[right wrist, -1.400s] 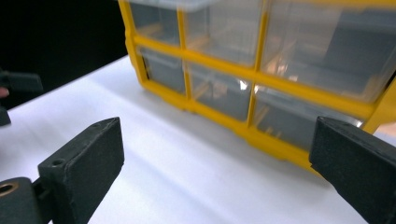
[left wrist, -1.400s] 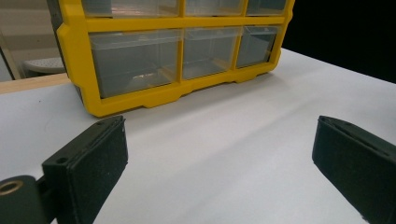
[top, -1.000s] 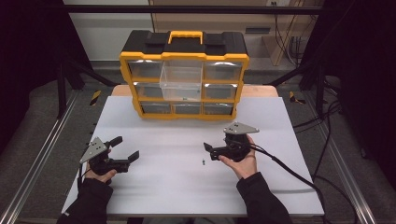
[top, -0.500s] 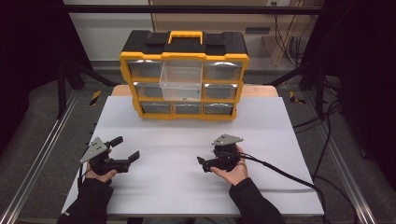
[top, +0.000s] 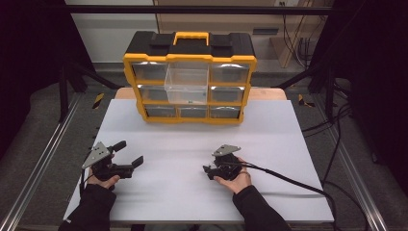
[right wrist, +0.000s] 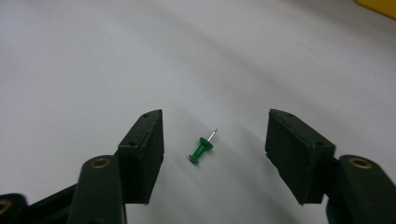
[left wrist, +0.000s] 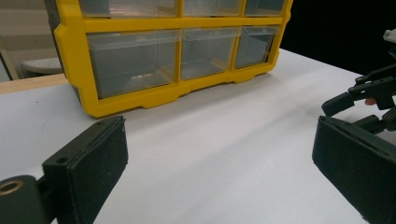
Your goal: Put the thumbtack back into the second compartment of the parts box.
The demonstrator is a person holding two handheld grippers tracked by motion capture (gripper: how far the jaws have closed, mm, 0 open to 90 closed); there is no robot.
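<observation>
A green push pin (right wrist: pixel 201 150) with a silver point lies on the plain white surface (top: pixel 288 144). The organiser (top: pixel 190 77) has a yellow frame, black top, yellow handle and clear drawers. Both the left tool (top: pixel 126 155) and right tool (top: pixel 208 171) are black, each with a grey plate.

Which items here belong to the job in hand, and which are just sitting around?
In the job: green push pin, lying between the open jaws of the right gripper; pulled-out clear drawer of the yellow organizer.
Just about: left gripper, open and idle; cables beside the table.
</observation>
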